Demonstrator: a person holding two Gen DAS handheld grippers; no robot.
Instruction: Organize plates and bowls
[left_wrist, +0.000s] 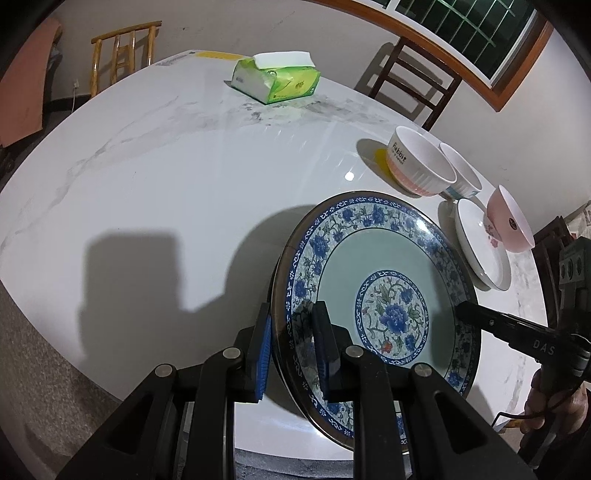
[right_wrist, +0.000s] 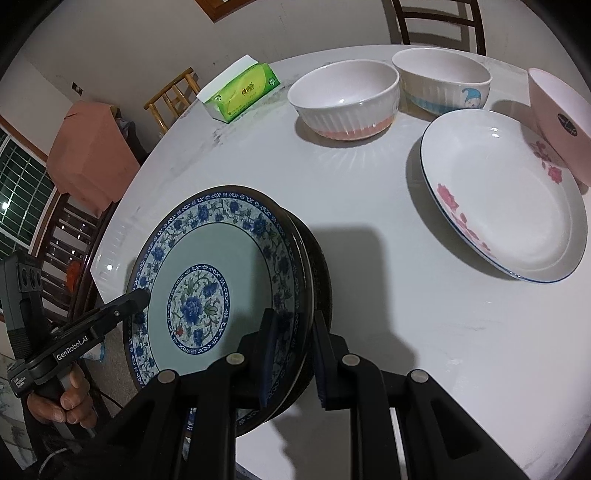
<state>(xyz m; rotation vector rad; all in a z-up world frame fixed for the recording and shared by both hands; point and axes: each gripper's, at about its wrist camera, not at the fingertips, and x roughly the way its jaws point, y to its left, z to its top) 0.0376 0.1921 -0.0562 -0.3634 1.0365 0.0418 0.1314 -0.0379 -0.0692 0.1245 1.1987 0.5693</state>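
Note:
A large plate with blue flowers (left_wrist: 384, 258) (right_wrist: 207, 243) hangs tilted just over the near part of the white marble table (left_wrist: 166, 184) (right_wrist: 369, 314). A second dark rim shows right beneath it. My left gripper (left_wrist: 291, 314) is shut on its left rim, one pad above and one below. My right gripper (right_wrist: 294, 321) is shut the same way on the opposite rim. Each gripper's tip shows in the other view, the right gripper (left_wrist: 465, 308) and the left gripper (right_wrist: 142, 295).
Behind the plate stand a pink-based ribbed bowl (left_wrist: 421, 162) (right_wrist: 343, 96), a blue-based bowl (left_wrist: 461, 170) (right_wrist: 443, 77), a white plate with pink flowers (left_wrist: 480, 251) (right_wrist: 506, 192) and a pink bowl (left_wrist: 509, 221) (right_wrist: 557, 122). A green tissue box (left_wrist: 277, 79) (right_wrist: 240, 96) lies farther back. Chairs ring the table.

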